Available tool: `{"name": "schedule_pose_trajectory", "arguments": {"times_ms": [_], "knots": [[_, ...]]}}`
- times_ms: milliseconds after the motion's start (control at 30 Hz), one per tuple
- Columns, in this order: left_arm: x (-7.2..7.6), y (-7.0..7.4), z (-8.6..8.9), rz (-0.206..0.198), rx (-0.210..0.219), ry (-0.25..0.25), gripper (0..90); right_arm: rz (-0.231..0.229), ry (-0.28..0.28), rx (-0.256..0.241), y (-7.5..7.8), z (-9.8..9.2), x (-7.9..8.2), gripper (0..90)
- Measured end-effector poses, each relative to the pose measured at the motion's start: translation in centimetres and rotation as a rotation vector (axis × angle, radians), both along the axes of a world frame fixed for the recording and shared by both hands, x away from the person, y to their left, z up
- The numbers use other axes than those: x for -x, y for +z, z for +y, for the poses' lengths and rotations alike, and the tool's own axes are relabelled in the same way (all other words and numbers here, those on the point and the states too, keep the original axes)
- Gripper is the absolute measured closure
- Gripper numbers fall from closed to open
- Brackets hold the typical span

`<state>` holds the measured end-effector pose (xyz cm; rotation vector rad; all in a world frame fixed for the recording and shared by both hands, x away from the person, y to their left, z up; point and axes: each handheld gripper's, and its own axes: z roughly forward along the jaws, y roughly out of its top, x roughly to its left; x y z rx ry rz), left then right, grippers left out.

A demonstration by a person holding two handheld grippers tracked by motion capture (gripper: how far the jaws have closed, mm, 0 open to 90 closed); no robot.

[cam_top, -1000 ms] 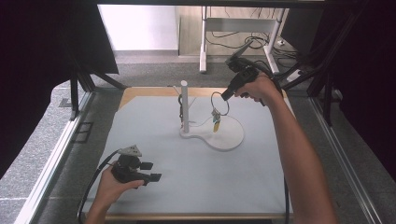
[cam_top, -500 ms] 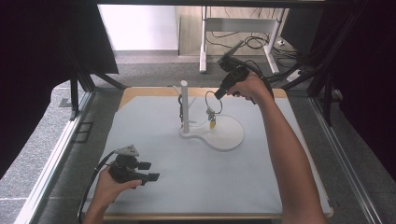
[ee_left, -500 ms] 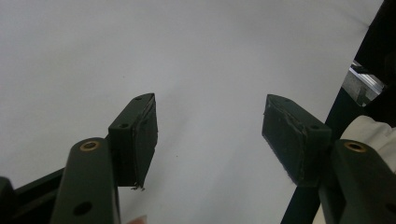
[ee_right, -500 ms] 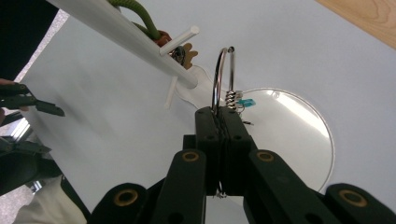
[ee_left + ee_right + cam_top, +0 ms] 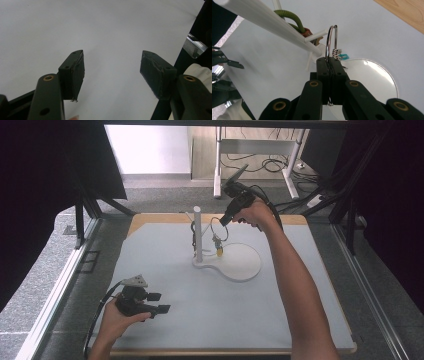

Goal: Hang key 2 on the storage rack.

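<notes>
A white stand [image 5: 197,232] with an upright post rises from a round base [image 5: 242,265] at the middle of the table. My right gripper [image 5: 223,222] is just right of the post, shut on a metal key ring [image 5: 216,227] with small charms [image 5: 218,249] dangling from it. In the right gripper view the key ring [image 5: 331,41] stands at the tip of a short white peg [image 5: 317,36] on the post [image 5: 262,22]. A green cord loop [image 5: 291,18] hangs on that peg. My left gripper [image 5: 159,303] rests open at the near left; its jaws [image 5: 112,67] hold nothing.
A pale grey mat [image 5: 165,270] covers the wooden table [image 5: 150,218]. Black frame bars [image 5: 80,227] stand at the left and right sides. Desk legs and cables [image 5: 270,165] lie on the floor beyond the far edge.
My right gripper has carried the key ring leftward, from above the base up to the post's peg. The left gripper has barely shifted.
</notes>
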<state>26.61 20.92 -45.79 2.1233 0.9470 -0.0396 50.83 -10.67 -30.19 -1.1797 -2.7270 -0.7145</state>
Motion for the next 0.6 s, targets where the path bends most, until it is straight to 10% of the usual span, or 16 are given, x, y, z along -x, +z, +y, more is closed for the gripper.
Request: {"name": "schedule_pose_trajectory", "arguments": {"times_ms": [600], "knots": [[0.1,0.1,-0.1,-0.006,0.002,-0.003,36.6,0.006,0.03,0.004,-1.3,2.6,0.6,88.2]]}}
